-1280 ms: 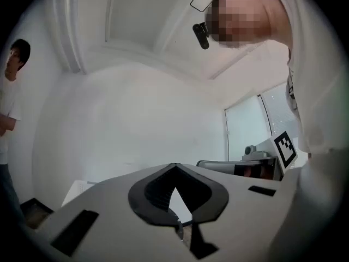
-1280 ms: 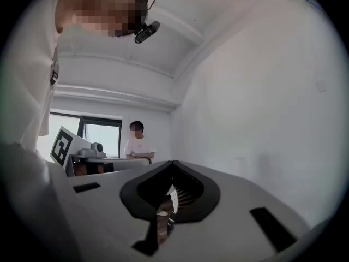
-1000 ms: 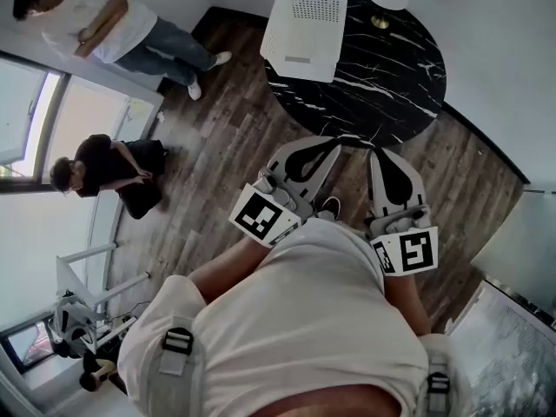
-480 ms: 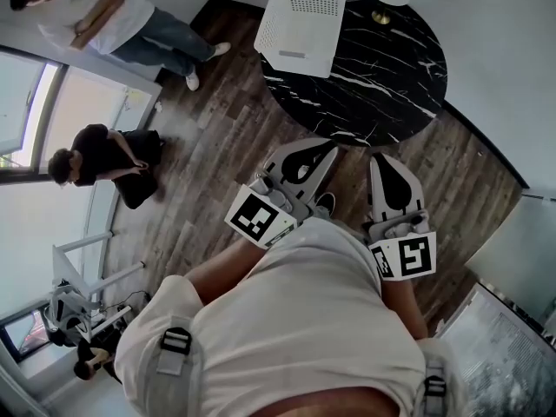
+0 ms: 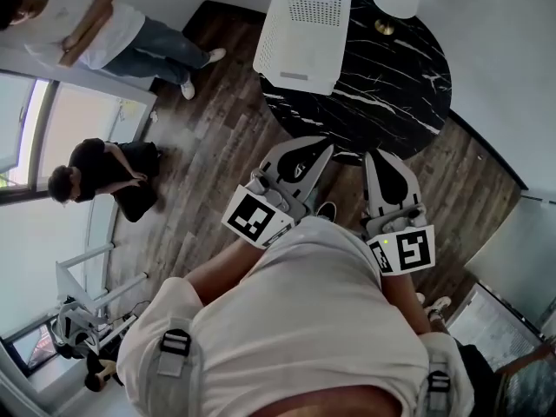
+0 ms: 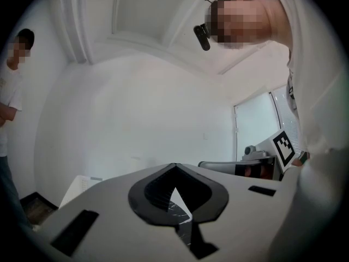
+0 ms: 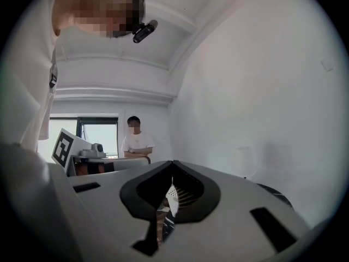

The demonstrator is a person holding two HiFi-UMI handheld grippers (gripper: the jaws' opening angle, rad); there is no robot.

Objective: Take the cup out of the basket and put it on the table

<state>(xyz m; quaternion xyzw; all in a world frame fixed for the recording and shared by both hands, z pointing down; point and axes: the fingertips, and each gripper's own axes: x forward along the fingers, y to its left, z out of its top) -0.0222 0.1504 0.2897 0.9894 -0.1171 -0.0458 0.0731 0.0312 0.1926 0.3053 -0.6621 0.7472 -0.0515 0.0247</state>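
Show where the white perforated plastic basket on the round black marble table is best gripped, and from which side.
Probably the top edge of the white perforated plastic basket's near wall, coming from the person's side over the round black marble table's edge: that wall faces them, unobstructed. Its opening isn't visible.

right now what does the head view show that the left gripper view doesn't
Only the head view: the wood floor and the seated person in black. Only the left gripper view: the ceiling and the camera on the wearer's head. Both: the white basket, the standing person in white and the left tool, shut with nothing held.
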